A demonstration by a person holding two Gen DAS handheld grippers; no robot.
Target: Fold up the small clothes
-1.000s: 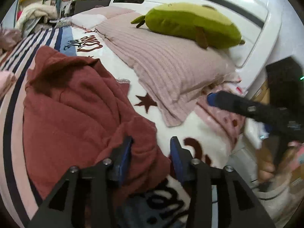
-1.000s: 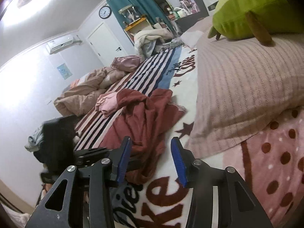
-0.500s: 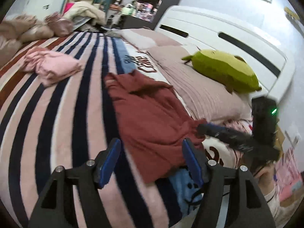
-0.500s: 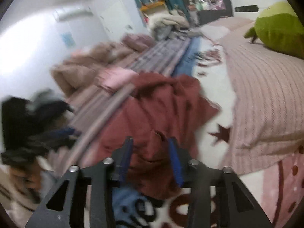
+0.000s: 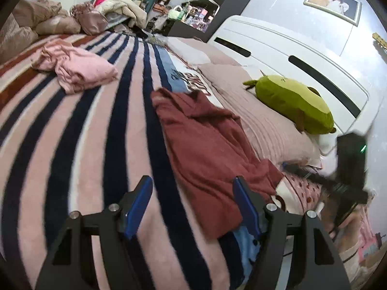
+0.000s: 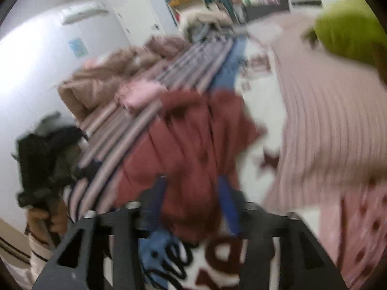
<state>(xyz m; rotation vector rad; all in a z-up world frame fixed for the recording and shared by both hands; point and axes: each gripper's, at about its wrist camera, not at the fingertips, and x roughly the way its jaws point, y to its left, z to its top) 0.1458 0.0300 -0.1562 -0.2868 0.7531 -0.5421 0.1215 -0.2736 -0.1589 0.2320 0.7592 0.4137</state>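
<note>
A wide bed covered by a pink-and-navy striped fleece blanket [image 5: 72, 145] is seen, with a ribbed pink pillow [image 5: 261, 120] and a green avocado-shaped plush [image 5: 292, 102] by the headboard. A rumpled maroon knit garment [image 5: 208, 149] lies between stripes and pillow; a crumpled pale pink garment [image 5: 77, 68] sits well apart. The left gripper [image 5: 192, 205] is opening, nothing between its jaws. The right gripper [image 6: 192, 205] is opening too, blurred, with the maroon hem seen between its jaws, apparently unpinched. Spreading seems in hand; next, two hem corners should be pinched and drawn flat
</note>
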